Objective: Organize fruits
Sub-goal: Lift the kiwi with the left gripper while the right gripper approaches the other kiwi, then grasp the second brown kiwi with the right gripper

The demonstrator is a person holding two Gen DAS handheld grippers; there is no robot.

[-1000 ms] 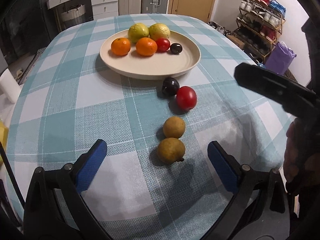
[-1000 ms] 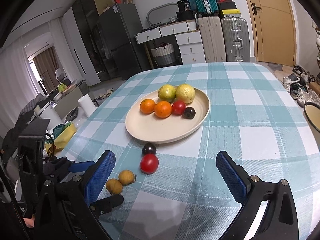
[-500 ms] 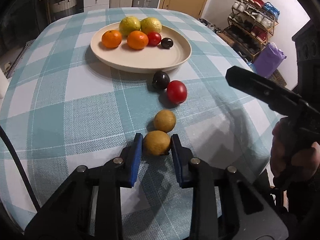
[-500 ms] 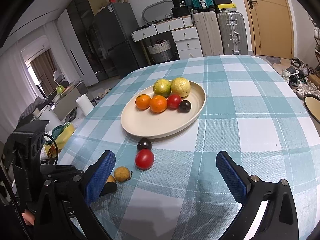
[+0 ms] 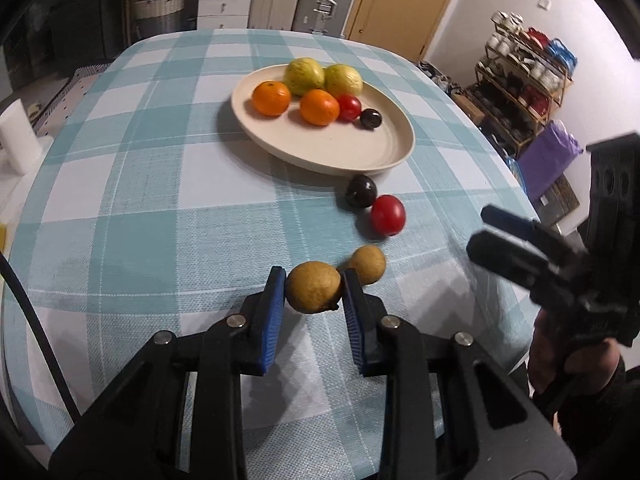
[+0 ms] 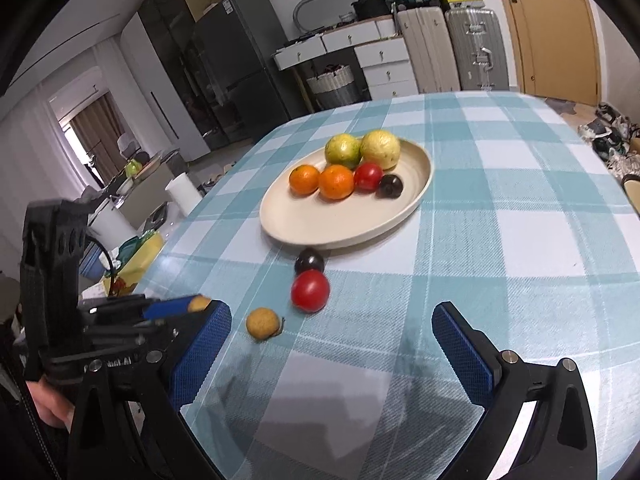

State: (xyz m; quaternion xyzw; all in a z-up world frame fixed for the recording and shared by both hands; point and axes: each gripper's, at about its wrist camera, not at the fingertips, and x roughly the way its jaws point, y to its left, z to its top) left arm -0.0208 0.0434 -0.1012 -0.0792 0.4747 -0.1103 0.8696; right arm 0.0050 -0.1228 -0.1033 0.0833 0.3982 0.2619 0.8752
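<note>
Jaws of the left gripper [image 5: 313, 286] pinch a brown fruit [image 5: 314, 287], long axis crosswise, stem end lower right.

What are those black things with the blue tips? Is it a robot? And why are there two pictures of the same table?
It is no robot. A person holds a pair of tongs in each hand, and each pair carries a little camera, so you get two pictures of one table. In the left camera's picture, the left tongs squeeze a small brown fruit between blue pads. The right tongs, seen in the other picture, are open and hold nothing. On the checked tablecloth lie another brown fruit, a red tomato and a dark plum. The cream plate already holds six fruits.
</note>
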